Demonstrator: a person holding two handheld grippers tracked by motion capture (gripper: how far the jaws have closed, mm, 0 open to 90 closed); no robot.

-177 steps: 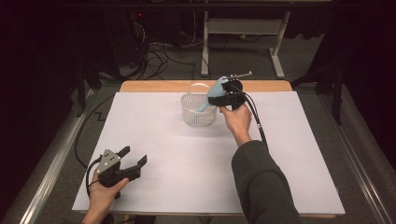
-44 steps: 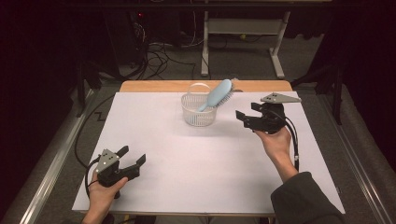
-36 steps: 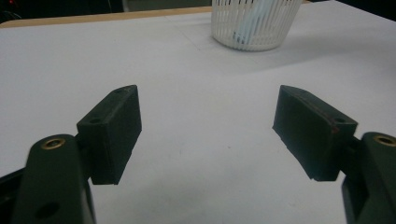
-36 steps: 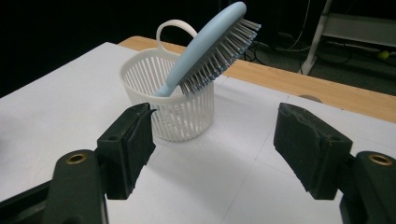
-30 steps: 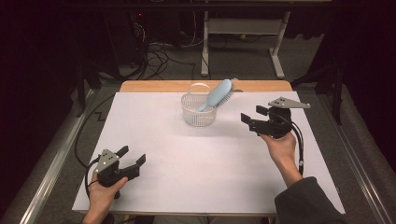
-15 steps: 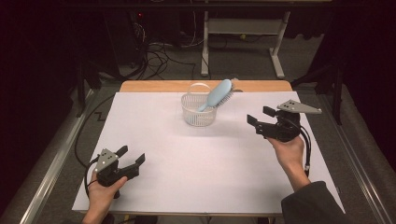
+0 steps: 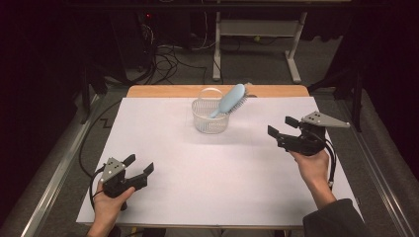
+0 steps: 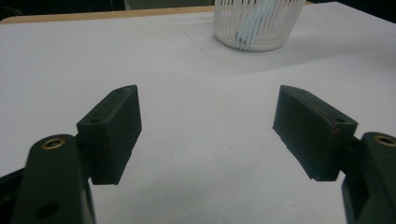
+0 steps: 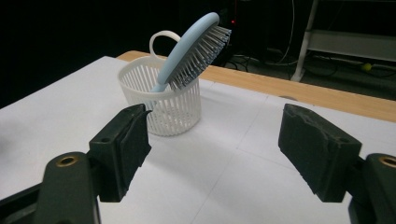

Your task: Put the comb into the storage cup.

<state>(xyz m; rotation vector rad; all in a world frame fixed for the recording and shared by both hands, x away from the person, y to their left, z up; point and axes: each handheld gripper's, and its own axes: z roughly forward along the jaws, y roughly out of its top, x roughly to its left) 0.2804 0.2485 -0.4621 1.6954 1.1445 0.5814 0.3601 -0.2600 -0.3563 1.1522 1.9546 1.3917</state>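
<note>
Since the earlier frames the right gripper (image 7: 282, 127) has let go of the hairbrush (image 7: 230, 100) and drawn back from the basket (image 7: 210, 118) toward the right edge of the table (image 7: 163, 148); its jaws have just been opening, with nothing between them; the left gripper (image 7: 139, 165) has kept its place near the front left corner. From the high view the brush stands tilted in the white basket at the far middle of the table, its handle down inside and its head leaning out over the rim to the right; both grippers are well apart from it, each held in a hand, jaws spread and empty; this view alone shows the two together. The left gripper view looks along its wide-open jaws over bare white tabletop; far off stands the basket (image 8: 256, 24), cut by the top edge, with a pale blue handle (image 8: 252, 21) dim behind its slats; the brush head is out of frame. The right gripper view gives what that one lacks: the whole basket (image 9: 161, 105) with its loop handle, the brush (image 9: 191, 44) propped in it, bristles facing right, seen between parted, empty jaws.
</note>
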